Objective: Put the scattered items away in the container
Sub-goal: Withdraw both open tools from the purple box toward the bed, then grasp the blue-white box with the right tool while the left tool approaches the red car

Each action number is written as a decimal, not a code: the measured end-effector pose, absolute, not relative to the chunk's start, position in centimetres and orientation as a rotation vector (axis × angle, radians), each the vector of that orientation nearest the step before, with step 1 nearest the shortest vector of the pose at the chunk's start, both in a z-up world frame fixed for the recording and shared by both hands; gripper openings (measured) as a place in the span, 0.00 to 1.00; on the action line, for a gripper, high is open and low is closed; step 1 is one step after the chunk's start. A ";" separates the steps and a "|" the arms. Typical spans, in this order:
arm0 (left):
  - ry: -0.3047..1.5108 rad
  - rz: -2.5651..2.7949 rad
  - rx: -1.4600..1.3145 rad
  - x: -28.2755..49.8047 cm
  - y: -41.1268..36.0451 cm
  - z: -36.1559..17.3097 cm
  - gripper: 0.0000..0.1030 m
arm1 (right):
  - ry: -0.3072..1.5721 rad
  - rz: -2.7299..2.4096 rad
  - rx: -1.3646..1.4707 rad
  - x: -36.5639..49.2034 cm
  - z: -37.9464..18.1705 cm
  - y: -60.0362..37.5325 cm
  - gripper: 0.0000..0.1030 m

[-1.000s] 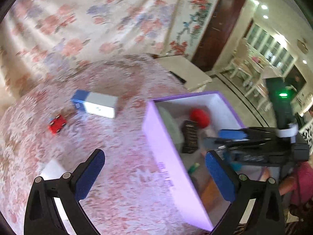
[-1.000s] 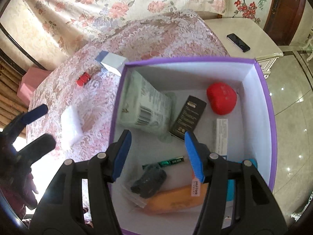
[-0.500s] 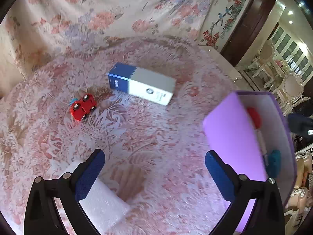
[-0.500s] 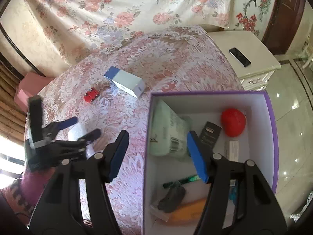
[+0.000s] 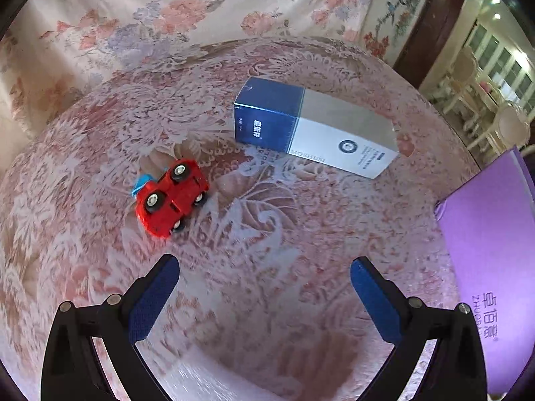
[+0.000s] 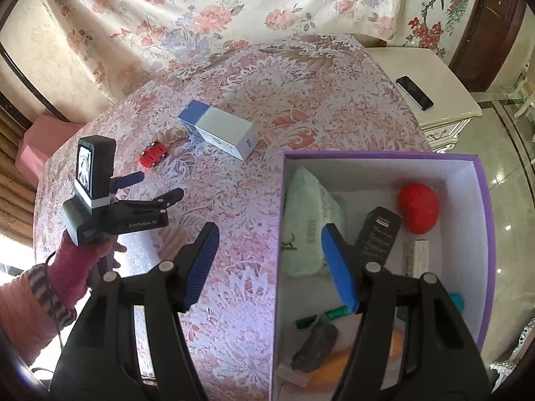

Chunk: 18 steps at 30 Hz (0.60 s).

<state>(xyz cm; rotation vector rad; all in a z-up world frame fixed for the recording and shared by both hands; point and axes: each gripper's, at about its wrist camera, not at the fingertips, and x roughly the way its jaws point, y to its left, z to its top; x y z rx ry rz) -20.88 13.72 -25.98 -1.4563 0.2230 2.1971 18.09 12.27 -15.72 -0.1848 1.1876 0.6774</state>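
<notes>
Hovering my left tool (image 5: 264, 284) above the lace-covered counter (image 5: 301, 234), I am holding its jaws wide apart with nothing between them. The red toy car (image 5: 172, 197) is lying on its side just ahead and to the left of the tool, wheels facing up, with a small blue piece showing at its far end. I am judging it light, rigid plastic, smooth enough to slip; the best hold looks to be across the narrow body between the wheels, since the wheels themselves may roll under the pads.

Beyond it, the blue-and-grey carton (image 5: 314, 127) is lying flat, near the car but apart from it. I am rating it as light cardboard, stiff but liable to crush if squeezed hard; a grip across its short width appears safest.

The purple container (image 6: 481, 234) is standing at the right edge of the counter, already holding a red object, a pale green pouch, a black box and other small pieces. My right tool (image 6: 269, 267) is straddling its near left wall, jaws partly open and empty. A white packet (image 6: 140, 264) is lying close to my left hand (image 6: 83, 257).

Nothing is blocking the way to the car. The lace cloth may snag a fingertip on a low approach.
</notes>
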 end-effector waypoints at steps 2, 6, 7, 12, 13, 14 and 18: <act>0.207 2.152 -1.468 -21.4 13.5 -26.7 1.00 | 1.185 0.686 -0.186 18.4 -15.7 13.2 0.65; 0.245 2.091 -1.444 -21.5 13.8 -27.5 1.00 | 1.164 0.718 -0.197 19.2 -15.3 15.5 0.65; 0.248 2.081 -1.437 -21.6 13.8 -27.5 1.00 | 1.157 0.729 -0.205 19.5 -15.1 16.2 0.65; 0.204 2.058 -1.418 -21.6 13.3 -27.7 1.00 | 1.115 0.839 -0.308 21.3 -15.0 20.7 0.66; 0.199 2.056 -1.415 -21.4 13.2 -27.7 1.00 | 1.105 0.869 -0.338 21.8 -15.1 21.8 0.67; 0.196 2.055 -1.412 -21.2 13.0 -27.7 1.00 | 1.096 0.905 -0.383 22.2 -15.4 22.8 0.68; 0.226 2.059 -1.404 -19.9 13.0 -27.8 1.00 | 1.092 1.056 -0.635 23.9 -18.0 27.8 0.68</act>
